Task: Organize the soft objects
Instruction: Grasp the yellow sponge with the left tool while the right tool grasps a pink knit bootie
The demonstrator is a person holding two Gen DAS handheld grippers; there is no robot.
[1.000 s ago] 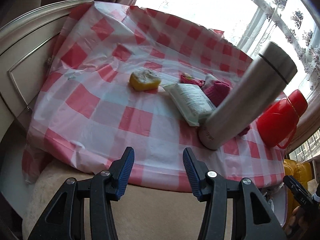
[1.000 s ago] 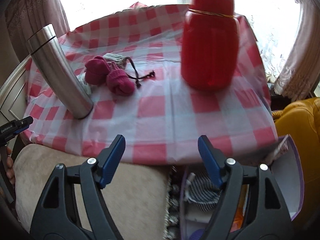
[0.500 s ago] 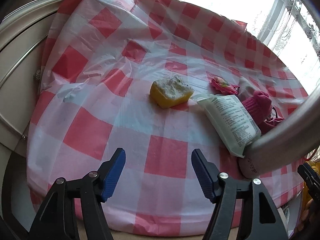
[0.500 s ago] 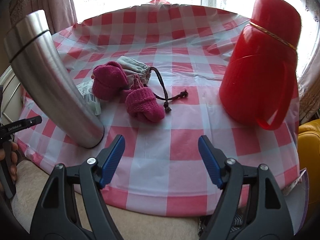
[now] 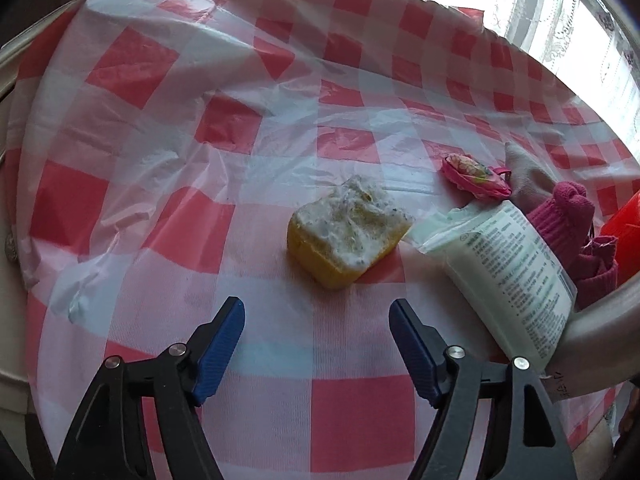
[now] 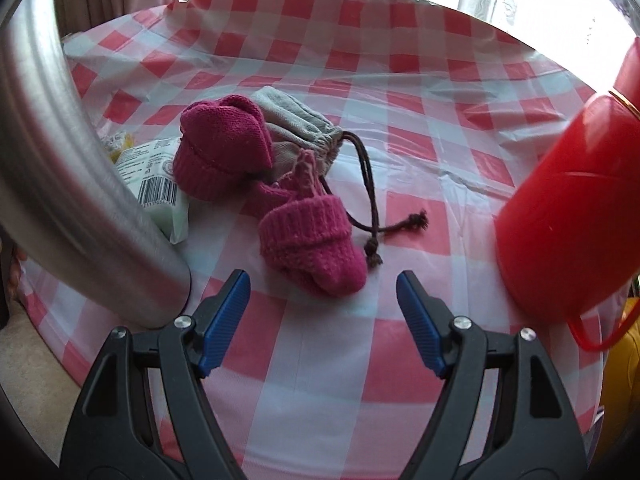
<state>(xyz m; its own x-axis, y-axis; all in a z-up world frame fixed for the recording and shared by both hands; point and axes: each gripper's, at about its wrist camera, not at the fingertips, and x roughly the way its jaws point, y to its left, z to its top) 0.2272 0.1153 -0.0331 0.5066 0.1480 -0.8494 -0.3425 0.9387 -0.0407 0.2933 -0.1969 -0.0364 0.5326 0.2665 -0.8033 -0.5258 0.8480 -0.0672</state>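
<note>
The left gripper [image 5: 316,320], jaws opening and empty, faced the sponge [image 5: 347,229]; the right gripper [image 6: 322,304], jaws apart and empty, faced the near mitten [image 6: 316,245], likely lining up pickups.

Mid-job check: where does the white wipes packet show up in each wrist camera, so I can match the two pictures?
Left wrist: the white wipes packet lies right of centre, running diagonally, beside the yellow sponge.
Right wrist: only its barcode end shows at the left, behind the steel flask.
Shared landmark: the pink knit mittens lie next to the packet in both views.
</note>
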